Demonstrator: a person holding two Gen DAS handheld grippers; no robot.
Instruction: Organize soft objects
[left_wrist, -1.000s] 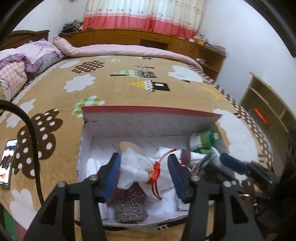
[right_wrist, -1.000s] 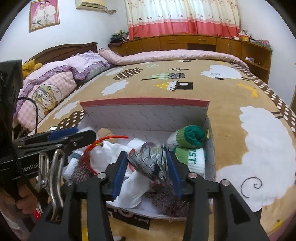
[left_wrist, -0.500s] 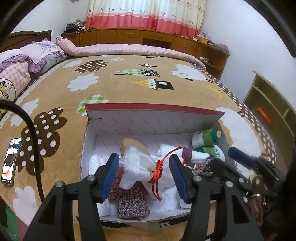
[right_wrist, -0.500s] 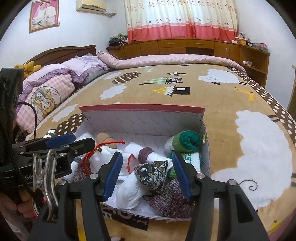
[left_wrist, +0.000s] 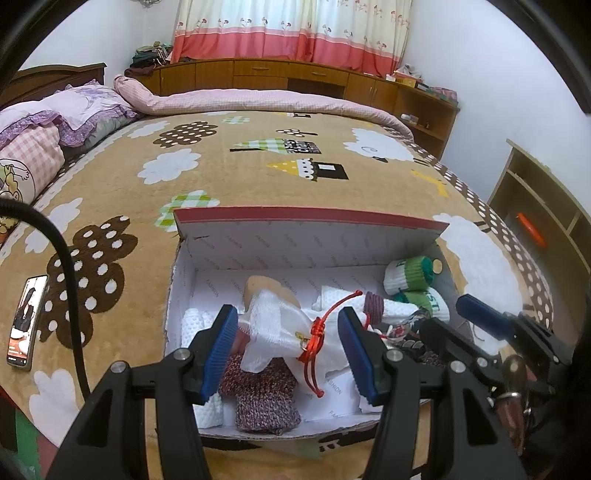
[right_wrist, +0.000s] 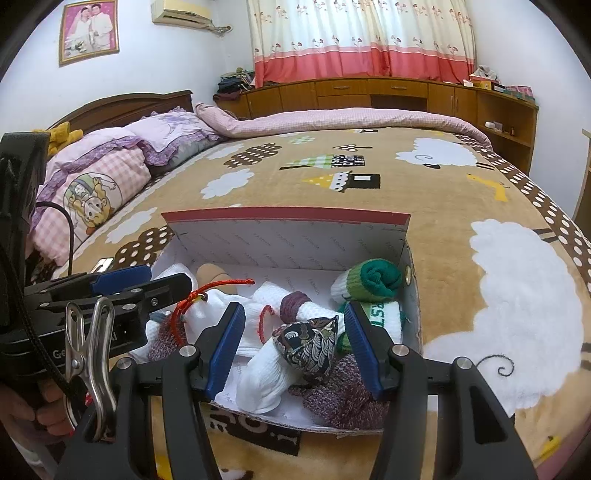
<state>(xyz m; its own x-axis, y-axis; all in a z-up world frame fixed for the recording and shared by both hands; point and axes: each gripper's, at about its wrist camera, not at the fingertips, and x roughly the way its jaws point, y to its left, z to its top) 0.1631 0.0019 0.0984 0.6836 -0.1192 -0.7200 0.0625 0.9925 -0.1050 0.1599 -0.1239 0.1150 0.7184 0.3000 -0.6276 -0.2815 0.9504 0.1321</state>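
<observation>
An open white cardboard box (left_wrist: 295, 240) (right_wrist: 288, 240) with a red rim sits on the bed and holds soft items. My left gripper (left_wrist: 286, 310) (right_wrist: 168, 277) hovers open over its left half. A white pouch with a red cord (left_wrist: 280, 328) (right_wrist: 210, 302) lies between its blue pads, untouched. My right gripper (right_wrist: 294, 306) (left_wrist: 447, 314) stands open over the right half. Between its pads a dark patterned pouch (right_wrist: 310, 347) rests free on a white sock (right_wrist: 266, 373). Green-and-white sock rolls (right_wrist: 369, 280) (left_wrist: 410, 273) fill the back right corner. A maroon knit piece (left_wrist: 262, 395) (right_wrist: 343, 391) lies at the front.
The bed's brown patterned blanket (left_wrist: 110, 184) surrounds the box. A phone (left_wrist: 27, 317) lies on it at the left, with a black cable (left_wrist: 66, 277) arching nearby. Pillows (right_wrist: 92, 184) are at the far left, a wooden shelf (left_wrist: 546, 221) at the right. A person's hand (right_wrist: 37, 406) holds the left gripper.
My right gripper has opened and let go of the dark patterned pouch, which now lies in the box. The left gripper has hardly shifted and stays open.
</observation>
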